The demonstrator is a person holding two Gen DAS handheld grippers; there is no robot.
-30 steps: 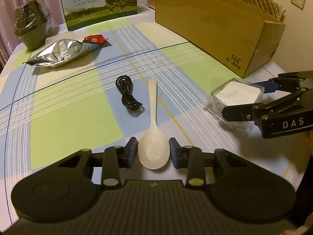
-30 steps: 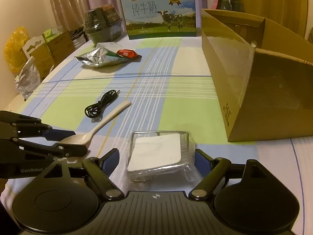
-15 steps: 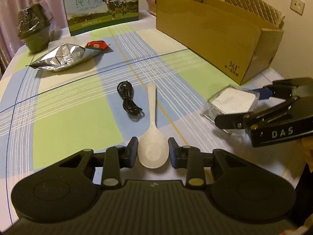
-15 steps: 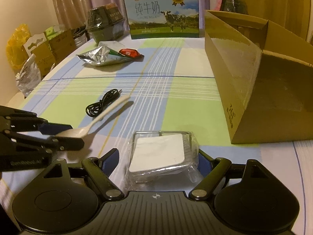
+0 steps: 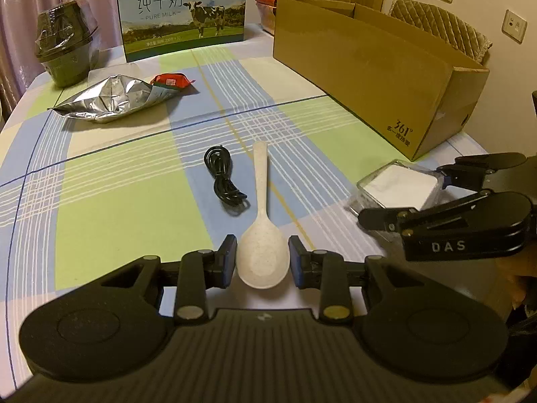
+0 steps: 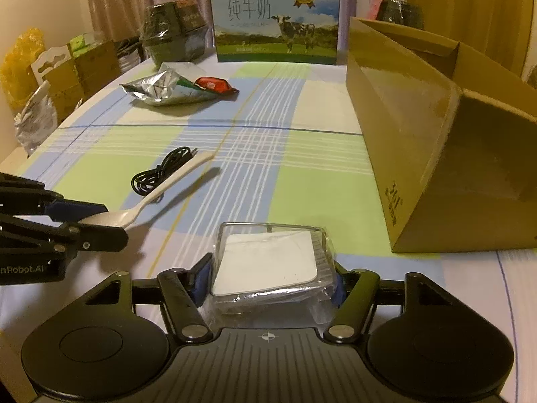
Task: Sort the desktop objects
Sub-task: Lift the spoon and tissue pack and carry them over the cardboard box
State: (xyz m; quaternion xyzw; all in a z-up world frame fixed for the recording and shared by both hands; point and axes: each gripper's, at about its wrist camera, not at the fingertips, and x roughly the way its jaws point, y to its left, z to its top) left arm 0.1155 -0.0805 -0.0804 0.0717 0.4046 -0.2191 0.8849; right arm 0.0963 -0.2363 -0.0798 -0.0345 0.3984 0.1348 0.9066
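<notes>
My left gripper (image 5: pixel 261 263) is shut on the bowl of a cream plastic spoon (image 5: pixel 261 208). The handle points away and casts a shadow on the cloth, seen from the side in the right wrist view as spoon (image 6: pixel 167 184) and left gripper (image 6: pixel 112 223). My right gripper (image 6: pixel 268 285) is closing around a clear plastic box (image 6: pixel 268 262) holding something white. Its pads press on the box's wrapping on both sides. From the left wrist view, that right gripper (image 5: pixel 402 194) and box (image 5: pixel 399 184) sit near the table's right edge.
A coiled black cable (image 5: pixel 223 181) lies beside the spoon handle. A long open cardboard box (image 5: pixel 369 67) stands at the right. Farther back are a silver foil bag (image 5: pixel 110 100), a red packet (image 5: pixel 171 80), a milk carton (image 5: pixel 183 10) and a dark wrapped bowl (image 5: pixel 63 53).
The right jaws have narrowed onto the clear box. The spoon's handle has tipped up off the cloth, and its shadow now lies apart from it. The left jaws stayed shut.
</notes>
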